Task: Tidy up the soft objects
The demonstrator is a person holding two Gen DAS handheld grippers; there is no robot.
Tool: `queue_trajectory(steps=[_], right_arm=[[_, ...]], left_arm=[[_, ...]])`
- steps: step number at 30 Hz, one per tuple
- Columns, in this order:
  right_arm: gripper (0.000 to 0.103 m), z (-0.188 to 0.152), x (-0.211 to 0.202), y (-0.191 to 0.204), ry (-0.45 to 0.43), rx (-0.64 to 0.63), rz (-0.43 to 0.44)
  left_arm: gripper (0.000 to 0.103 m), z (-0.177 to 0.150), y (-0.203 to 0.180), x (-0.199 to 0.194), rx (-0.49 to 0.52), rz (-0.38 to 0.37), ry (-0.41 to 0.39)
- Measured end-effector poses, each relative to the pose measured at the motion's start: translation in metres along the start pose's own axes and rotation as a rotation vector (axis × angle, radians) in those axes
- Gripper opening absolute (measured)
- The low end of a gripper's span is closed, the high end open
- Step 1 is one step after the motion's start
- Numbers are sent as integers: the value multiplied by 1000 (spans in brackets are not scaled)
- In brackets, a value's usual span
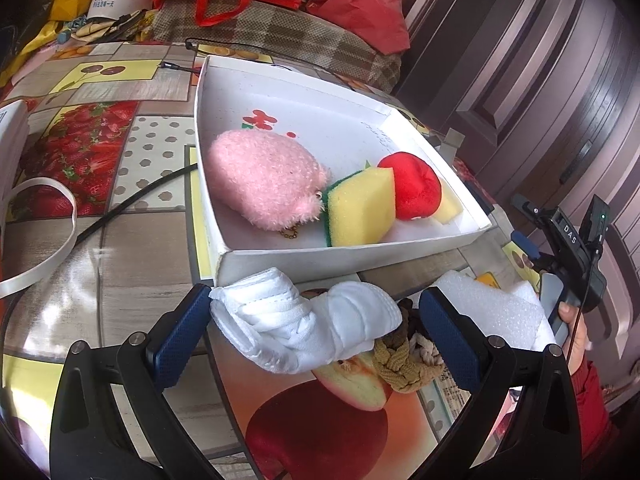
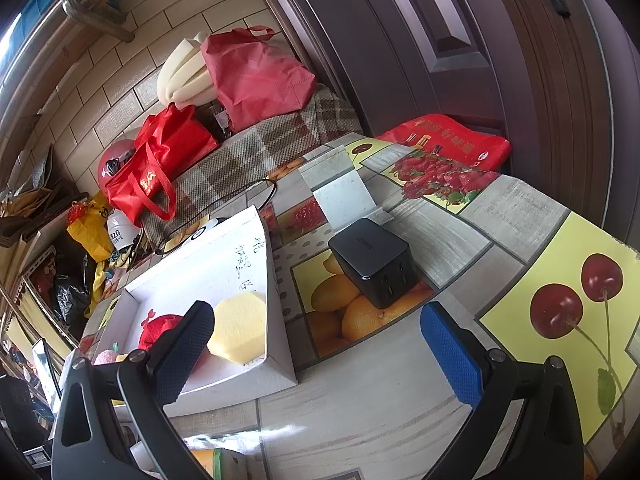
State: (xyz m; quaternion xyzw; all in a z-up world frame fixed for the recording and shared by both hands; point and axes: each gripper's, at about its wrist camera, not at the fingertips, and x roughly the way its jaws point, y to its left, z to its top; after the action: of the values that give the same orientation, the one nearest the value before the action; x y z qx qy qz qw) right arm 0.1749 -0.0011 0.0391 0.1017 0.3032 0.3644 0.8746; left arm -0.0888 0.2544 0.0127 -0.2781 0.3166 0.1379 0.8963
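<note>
Straddling a white sock (image 1: 308, 328), the left gripper (image 1: 316, 332) has its jaws spread wide, one blue pad at each end of the bundle, so it looks lined up for a pinch and not yet closed. The sock lies on the fruit-print tablecloth (image 1: 120, 264) just in front of the white box (image 1: 304, 258), close enough that a short lift over the near wall should land it inside. A tan braided hair tie (image 1: 400, 364) sits half under the sock's right end (it may get caught in the same grab). Inside the box, from left to right, rest a pink fluffy pouch (image 1: 264, 178), a yellow-and-green sponge (image 1: 360, 208) and a red plush (image 1: 416, 190), packed toward the near edge, probably because that is the easiest drop point. White foam (image 1: 492, 308) lies right of the sock, still outside.

Further right, the right gripper (image 2: 316, 348) hovers with jaws spread and nothing between them, over bare cloth beside the box corner, likely kept clear; a black power cube (image 2: 372, 260) stands beyond it.
</note>
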Motion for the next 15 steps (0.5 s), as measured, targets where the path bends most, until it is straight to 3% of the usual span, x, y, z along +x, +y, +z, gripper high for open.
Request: queue_trajectory(steps=[8, 15], right_arm=[[103, -1, 1, 0, 4, 3, 0], [103, -1, 3, -3, 9, 16, -1]], left_arm=[[103, -24, -40, 4, 162, -83, 102], [102, -63, -97, 1, 399, -273, 224]])
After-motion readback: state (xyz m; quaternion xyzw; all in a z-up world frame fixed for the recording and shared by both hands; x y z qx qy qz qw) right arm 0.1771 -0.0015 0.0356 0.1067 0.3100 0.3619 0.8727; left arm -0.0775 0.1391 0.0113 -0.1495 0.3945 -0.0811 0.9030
